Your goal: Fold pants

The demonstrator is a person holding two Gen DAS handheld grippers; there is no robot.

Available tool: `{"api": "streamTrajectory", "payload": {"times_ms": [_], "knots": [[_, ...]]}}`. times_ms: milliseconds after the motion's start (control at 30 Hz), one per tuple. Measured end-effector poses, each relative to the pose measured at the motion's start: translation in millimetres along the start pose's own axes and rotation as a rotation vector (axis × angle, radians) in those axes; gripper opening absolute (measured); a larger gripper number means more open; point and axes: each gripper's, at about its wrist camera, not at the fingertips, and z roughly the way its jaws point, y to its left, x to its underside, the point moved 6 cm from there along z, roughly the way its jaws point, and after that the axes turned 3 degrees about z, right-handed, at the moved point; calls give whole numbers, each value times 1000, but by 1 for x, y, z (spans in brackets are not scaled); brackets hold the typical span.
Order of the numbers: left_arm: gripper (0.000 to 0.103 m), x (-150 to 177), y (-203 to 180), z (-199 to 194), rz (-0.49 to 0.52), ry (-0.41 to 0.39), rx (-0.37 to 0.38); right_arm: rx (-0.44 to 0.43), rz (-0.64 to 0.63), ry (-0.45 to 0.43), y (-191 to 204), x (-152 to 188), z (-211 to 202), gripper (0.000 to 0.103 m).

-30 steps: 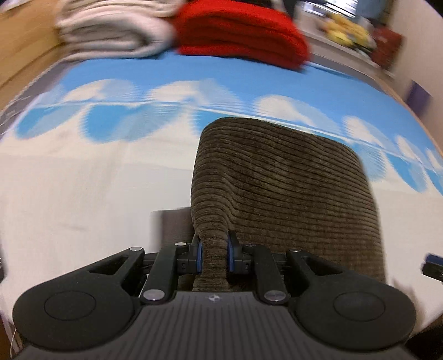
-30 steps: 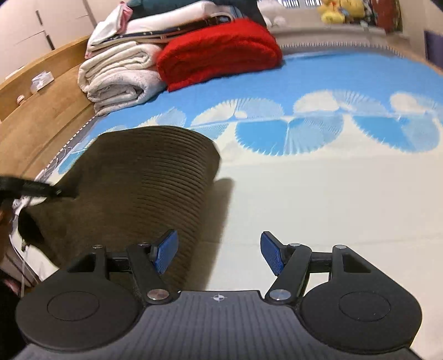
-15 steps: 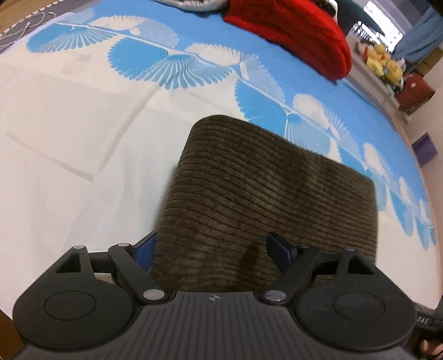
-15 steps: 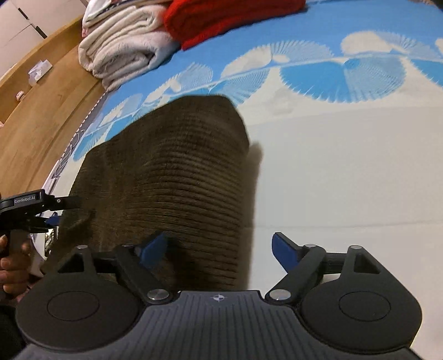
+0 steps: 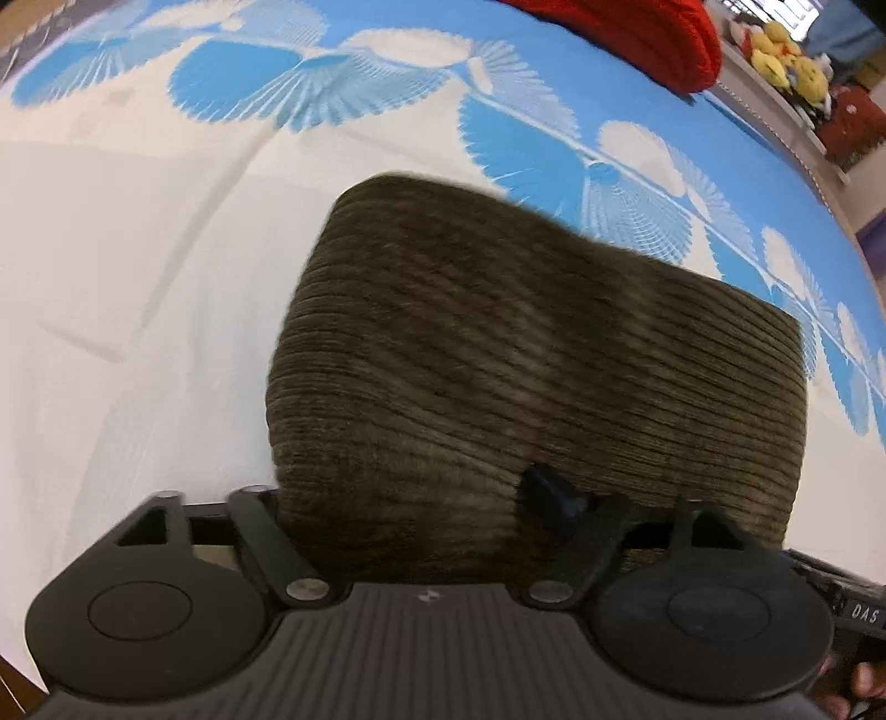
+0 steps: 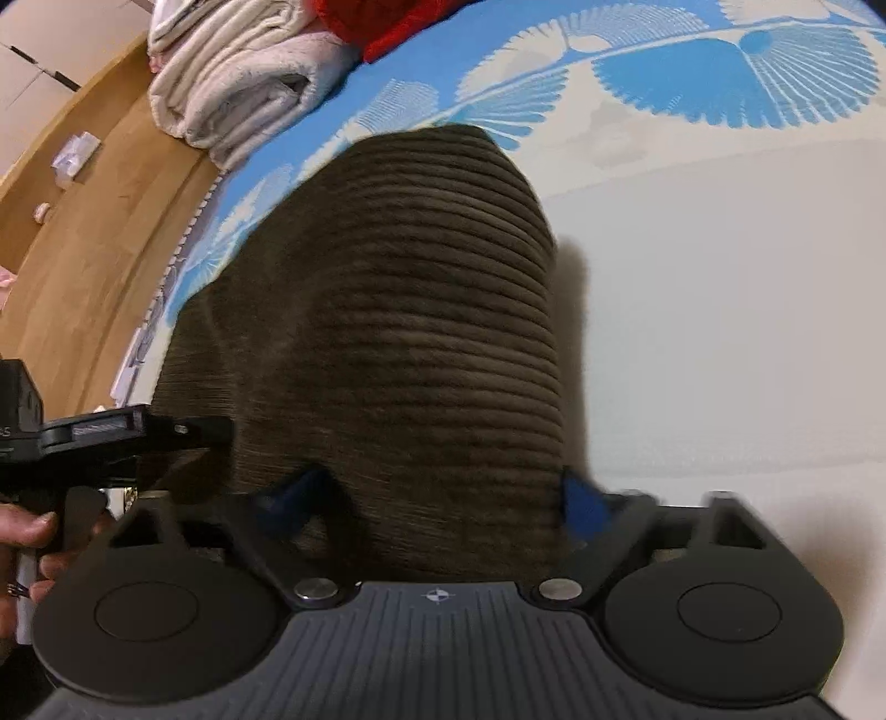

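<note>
The brown corduroy pants (image 5: 531,354) lie folded into a thick rectangle on the bed sheet (image 5: 138,249). My left gripper (image 5: 410,498) is open and straddles the near left corner of the pants; its left finger is hidden behind the fabric. In the right wrist view the pants (image 6: 421,332) fill the middle. My right gripper (image 6: 437,498) is open, its blue pads (image 6: 581,504) on either side of the near right end of the fold. The left gripper's body (image 6: 111,432) shows at the left edge there.
A red blanket (image 5: 653,39) and folded white towels (image 6: 243,94) lie at the far end of the bed. A wooden bed frame (image 6: 94,232) runs along the left side. Plush toys (image 5: 786,50) sit on a shelf beyond.
My left gripper has let go of the pants edge and opened. The pants now lie flat. Both grippers have moved down close over the near edge of the fold.
</note>
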Motion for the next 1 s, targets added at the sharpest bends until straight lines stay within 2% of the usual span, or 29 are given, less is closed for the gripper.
{"api": "streamTrajectory", "payload": {"times_ms": [33,100,133,167,267,333,433,533,633,700,767,867,933,1000], "knots": [[68,-3,-5,-2,-2,-8,-8,-3,-7,-7,1,-4,-5,57],[56,-8,-19,-6,-9,-25,-13,-11,-8,-18,-1,-14,-18,44],[48,-11,-30,-8,-12,-39,13,-6,-10,-30,-2,-19,-26,41],[42,-14,-41,-9,-14,-49,40,17,-21,-49,-4,-26,-36,40],[39,-18,-86,-7,27,-62,112,72,-57,-106,-18,-50,-69,38],[38,-21,-120,-4,72,-68,149,96,-41,-134,-37,-67,-96,37],[35,-26,-172,2,118,-84,221,153,-83,-176,-64,-83,-134,36],[33,-28,-218,3,173,-126,285,208,-106,-221,-96,-88,-166,36],[33,-22,-257,7,247,-128,324,251,-27,-277,-139,-85,-188,36],[34,-17,-266,15,270,-94,302,301,57,-271,-169,-85,-192,38],[39,-16,-266,17,269,-95,263,360,104,-265,-187,-85,-190,40],[40,-23,-254,10,239,-131,219,447,39,-287,-186,-88,-192,44],[40,-26,-241,-2,217,-166,190,478,26,-341,-179,-91,-200,44],[40,-31,-233,-10,215,-179,200,521,-17,-400,-173,-89,-213,44]]}}
